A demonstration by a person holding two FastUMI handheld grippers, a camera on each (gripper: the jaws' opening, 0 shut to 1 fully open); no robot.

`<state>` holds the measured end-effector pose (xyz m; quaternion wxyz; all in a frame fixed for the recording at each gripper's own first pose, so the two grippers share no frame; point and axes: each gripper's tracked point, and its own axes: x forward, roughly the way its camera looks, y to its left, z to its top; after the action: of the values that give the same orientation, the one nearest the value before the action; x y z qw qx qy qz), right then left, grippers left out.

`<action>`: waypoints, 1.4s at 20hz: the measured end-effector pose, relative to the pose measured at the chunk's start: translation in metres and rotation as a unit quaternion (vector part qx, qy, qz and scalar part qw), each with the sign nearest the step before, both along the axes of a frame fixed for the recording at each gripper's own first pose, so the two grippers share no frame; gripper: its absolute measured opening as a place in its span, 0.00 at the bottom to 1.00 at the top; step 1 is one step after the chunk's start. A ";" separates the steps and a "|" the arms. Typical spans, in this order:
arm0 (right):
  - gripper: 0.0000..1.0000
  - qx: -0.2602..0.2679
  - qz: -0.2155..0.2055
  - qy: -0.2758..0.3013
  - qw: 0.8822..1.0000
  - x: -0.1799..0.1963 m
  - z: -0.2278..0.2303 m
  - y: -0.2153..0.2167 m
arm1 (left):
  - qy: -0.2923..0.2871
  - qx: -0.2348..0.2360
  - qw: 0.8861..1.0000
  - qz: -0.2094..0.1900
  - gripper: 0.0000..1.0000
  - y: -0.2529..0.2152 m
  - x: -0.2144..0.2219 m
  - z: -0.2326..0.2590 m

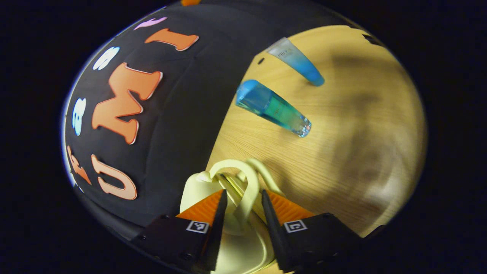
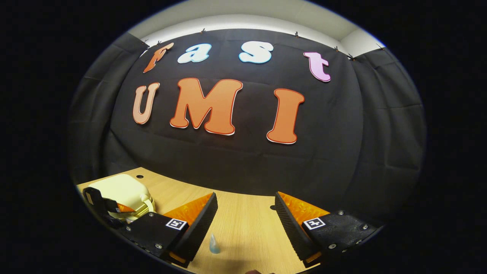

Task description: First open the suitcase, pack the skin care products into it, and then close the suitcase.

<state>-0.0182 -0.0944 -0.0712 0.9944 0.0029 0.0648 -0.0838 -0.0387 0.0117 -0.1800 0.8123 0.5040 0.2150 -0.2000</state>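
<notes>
While the left gripper (image 1: 243, 201) straddles the suitcase handle (image 1: 243, 179) unclenched, two bottles (image 1: 272, 108) lie parallel.

Wood table (image 1: 342, 160) w/ suitcase (image 2: 120, 192), 2 bottles (image 1: 272, 108) (image 1: 296, 61).

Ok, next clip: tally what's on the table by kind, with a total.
Suitcase: 1, the cream suitcase, its handle between the left gripper fingers.
Skin care products: 2, a blue-green bottle and a blue tube, both lying on the table.
Total: 3 things.
</notes>
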 end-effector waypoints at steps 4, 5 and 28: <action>0.95 -0.004 0.001 0.001 1.000 0.001 0.001 0.003 | 0.010 -0.049 0.999 0.017 0.05 0.004 0.005 0.003; 0.95 -0.005 0.002 0.003 1.000 0.001 0.000 0.004 | 0.010 -0.076 0.997 0.033 0.05 0.007 0.006 0.010; 0.95 0.006 0.052 0.018 0.998 0.041 0.011 0.101 | -0.156 -0.356 0.865 0.316 0.05 0.032 0.026 0.063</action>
<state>0.0231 0.0067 -0.0599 0.9960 0.0039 0.0837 -0.0318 -0.0132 0.0432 -0.1173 0.9792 0.1099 0.1474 0.0858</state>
